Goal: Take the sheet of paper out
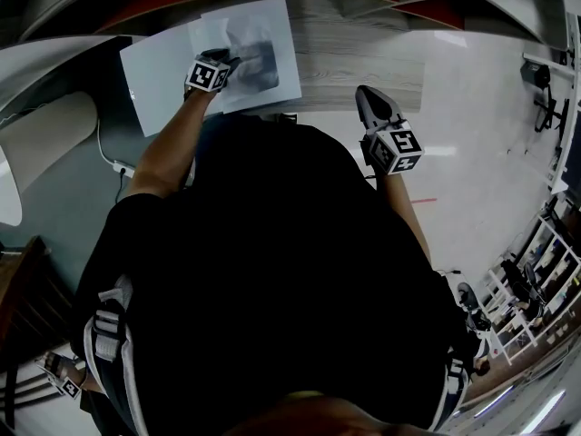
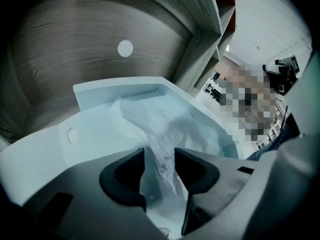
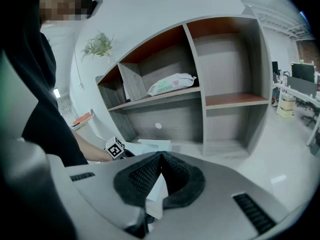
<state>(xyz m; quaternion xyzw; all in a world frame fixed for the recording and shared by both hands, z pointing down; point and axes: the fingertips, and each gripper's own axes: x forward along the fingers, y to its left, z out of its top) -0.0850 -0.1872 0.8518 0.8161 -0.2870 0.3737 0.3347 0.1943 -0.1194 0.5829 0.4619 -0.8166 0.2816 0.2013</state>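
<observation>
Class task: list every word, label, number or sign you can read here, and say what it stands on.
No text can be read.
White package on the shelf: green print and a red mark, too blurred to read.
Cubes on the left gripper and right gripper: black-and-white square patterns, no letters.

White pkg (image 3: 172, 84) on shelf (image 3: 232, 100); plant (image 3: 98, 45) upper left.

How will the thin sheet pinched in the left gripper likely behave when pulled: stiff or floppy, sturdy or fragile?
Probably floppy: the sheet bunches into creases where the left gripper pinches it. Likely light and easily torn, since it looks thin and partly see-through; a gentle pull seems wise.
</observation>
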